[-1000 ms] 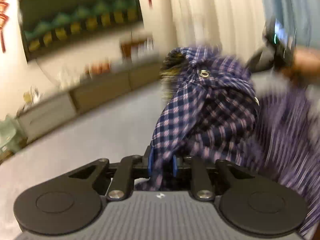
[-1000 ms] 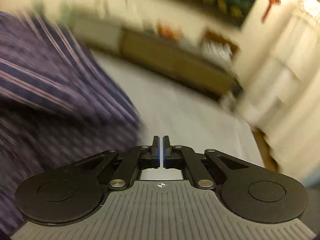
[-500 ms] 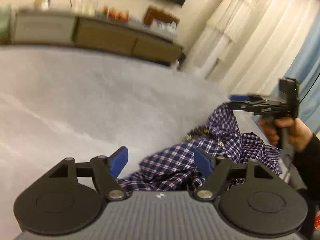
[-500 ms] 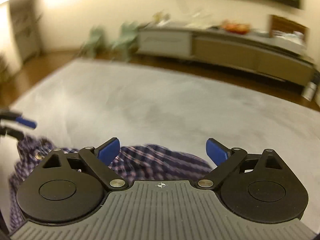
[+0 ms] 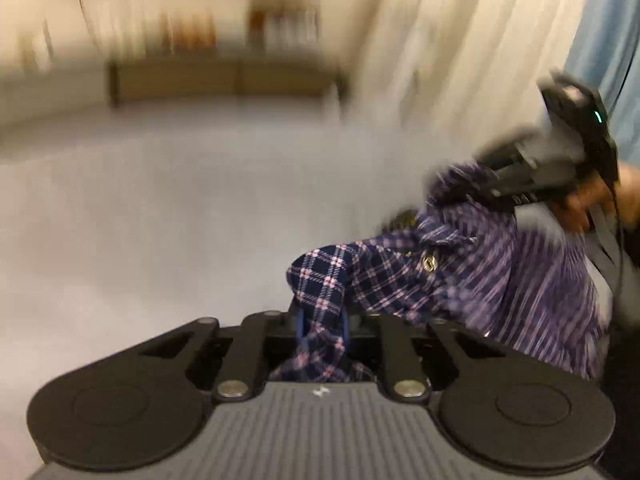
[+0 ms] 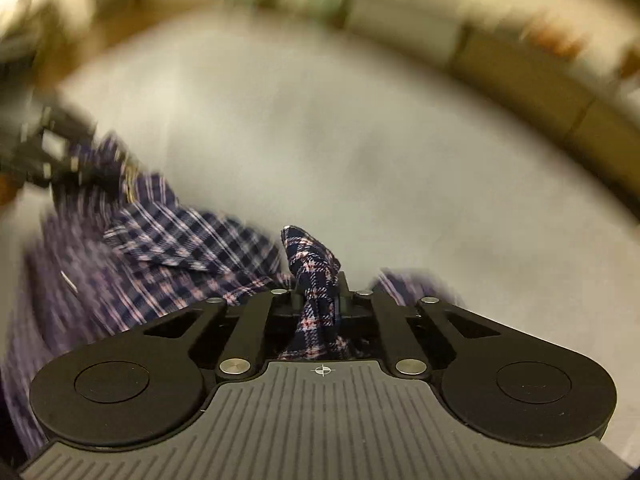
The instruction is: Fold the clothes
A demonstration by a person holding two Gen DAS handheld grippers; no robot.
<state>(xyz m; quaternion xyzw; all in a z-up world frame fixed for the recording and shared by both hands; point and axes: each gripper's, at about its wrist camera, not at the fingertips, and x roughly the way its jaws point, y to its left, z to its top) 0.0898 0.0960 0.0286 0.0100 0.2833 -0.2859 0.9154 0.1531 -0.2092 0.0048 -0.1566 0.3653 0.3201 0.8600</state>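
L tool point(image 5: 322, 322), R tool point(image 6: 320, 300) closing, each pinching plaid shirt point(image 5: 400, 280); bkgd blurred.

A navy-and-pink plaid cotton shirt point(image 5: 472, 276) is spread between the two black two-finger grippers, above a pale grey carpeted surface point(image 5: 160, 216). One fold is pinched in the left gripper point(image 5: 322, 320), another in the right gripper point(image 6: 320, 300). A long low wooden sideboard point(image 5: 224, 80) is set behind the surface, against the wall.
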